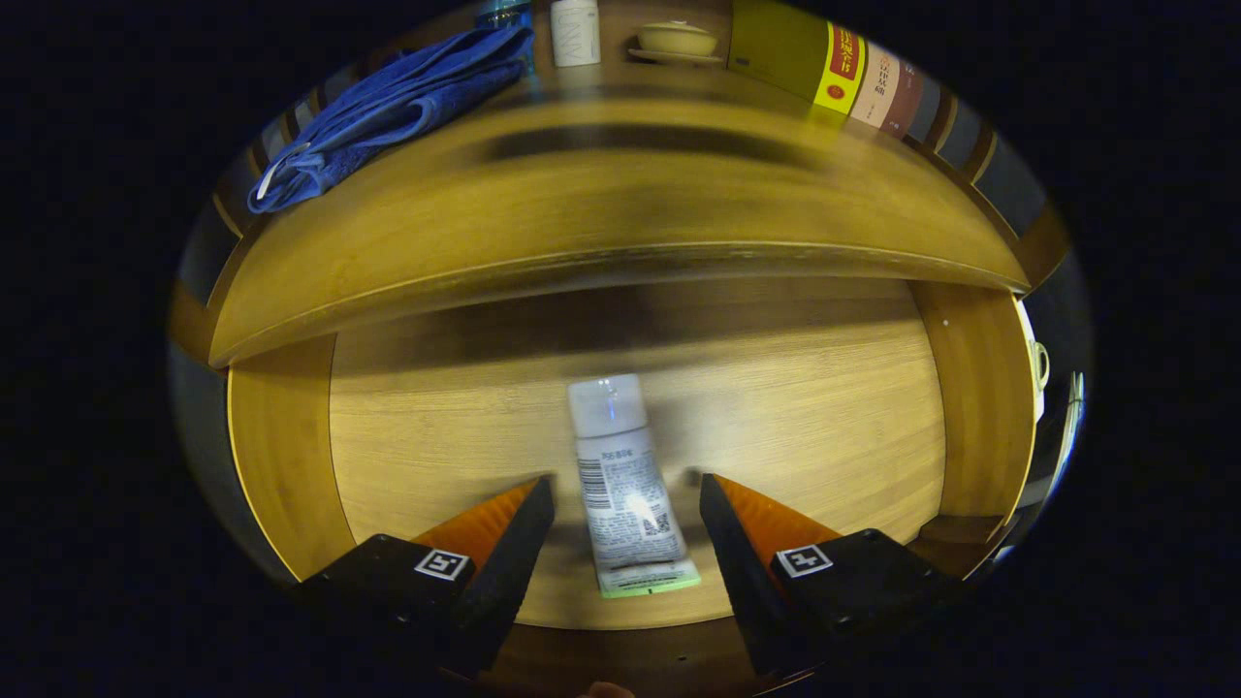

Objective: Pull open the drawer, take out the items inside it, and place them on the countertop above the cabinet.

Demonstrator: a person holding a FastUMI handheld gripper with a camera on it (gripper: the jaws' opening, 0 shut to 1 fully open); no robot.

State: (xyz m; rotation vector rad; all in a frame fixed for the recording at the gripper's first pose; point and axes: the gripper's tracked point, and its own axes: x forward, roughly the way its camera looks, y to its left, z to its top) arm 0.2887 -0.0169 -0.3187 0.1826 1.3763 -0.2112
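Low in the frame's centre, your tool (625, 490) stands wide open, gripping nothing, its fingers either side of the white tube (625, 485) lying flat on the floor of the pulled-out drawer (776, 407). You look to be at the grasping step: lower, close on the tube's body, then lift it to the worktop (601, 204) above, beside the blue towel (388, 107).

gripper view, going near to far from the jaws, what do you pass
Open gripper with jaws on either side of the tube → white tube lying on the drawer floor → front edge of the countertop → blue towel, white bottle, lidded bowl and books at the back.
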